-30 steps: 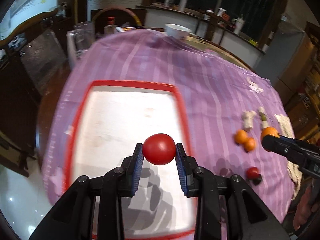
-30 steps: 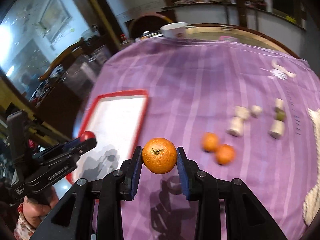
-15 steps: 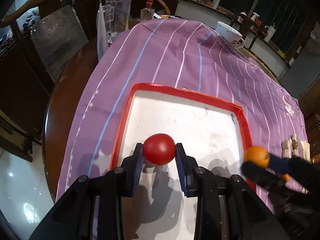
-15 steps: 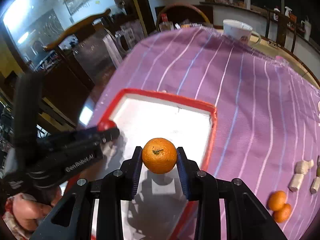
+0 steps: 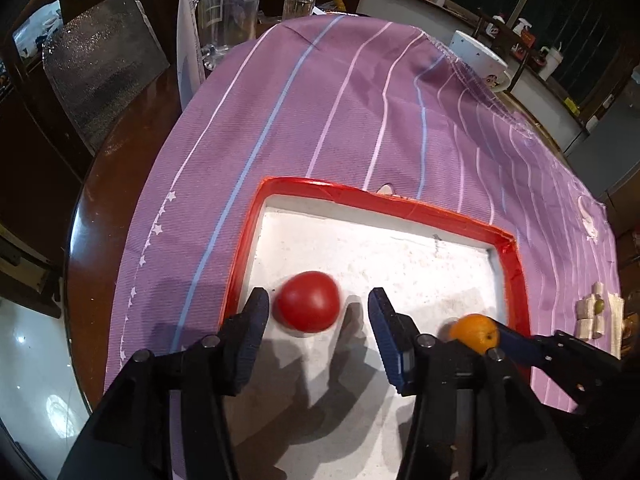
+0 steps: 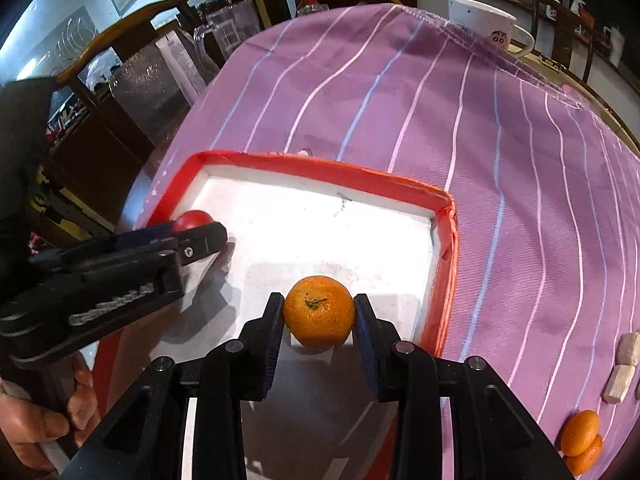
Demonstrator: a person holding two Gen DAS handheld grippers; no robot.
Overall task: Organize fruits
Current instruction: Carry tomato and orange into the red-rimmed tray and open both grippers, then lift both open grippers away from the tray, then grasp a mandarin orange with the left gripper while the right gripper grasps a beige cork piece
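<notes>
A red-rimmed white tray (image 5: 384,200) lies on the purple striped cloth; it also shows in the right wrist view (image 6: 320,168). My left gripper (image 5: 316,312) is open over the tray's left side, with a red tomato (image 5: 308,306) loose between its jaws, nearer the left one. In the right wrist view the tomato (image 6: 192,219) peeks out behind the left gripper. My right gripper (image 6: 319,312) is shut on an orange (image 6: 319,310) low over the tray's right part. That orange (image 5: 474,332) shows in the left wrist view too.
Two more oranges (image 6: 580,440) and several pale blocks (image 6: 624,364) lie on the cloth to the right. A white mug (image 5: 480,60), a clear pitcher (image 5: 226,16) and a bottle (image 5: 298,0) stand at the far edge. A chair (image 5: 100,64) is at the left.
My left gripper has opened and let go of the tomato, which now sits in the tray. My right gripper has carried the orange lower, into the tray's right part.
</notes>
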